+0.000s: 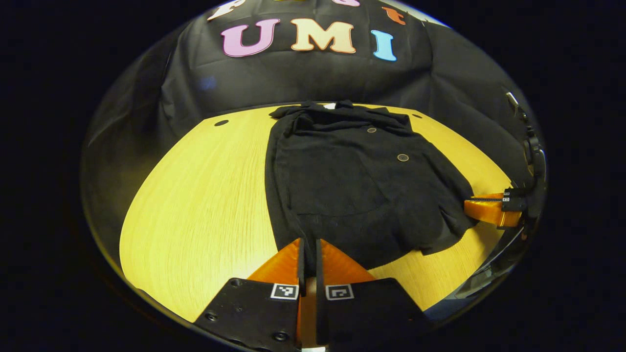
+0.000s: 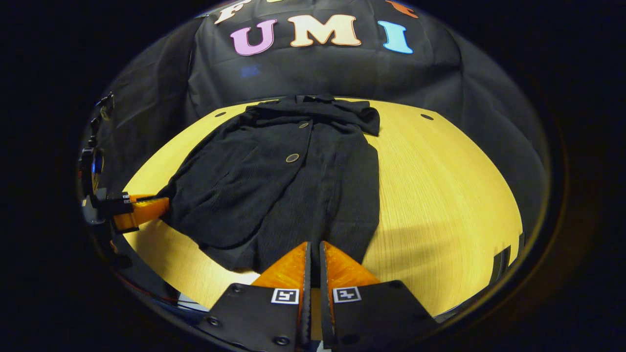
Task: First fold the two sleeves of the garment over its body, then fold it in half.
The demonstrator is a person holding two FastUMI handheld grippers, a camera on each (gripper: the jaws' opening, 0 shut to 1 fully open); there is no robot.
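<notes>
Grippers [image 1: 308,244] on knitted garment [image 1: 352,181] hem

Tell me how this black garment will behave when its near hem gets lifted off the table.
The black garment is probably floppy: it lies flat on the wooden table with soft wrinkles near the collar, so the lifted hem should drape and sag. Its knit-like surface suggests it will not slip easily. The buttons add little weight, so it likely lifts lightly.
</notes>
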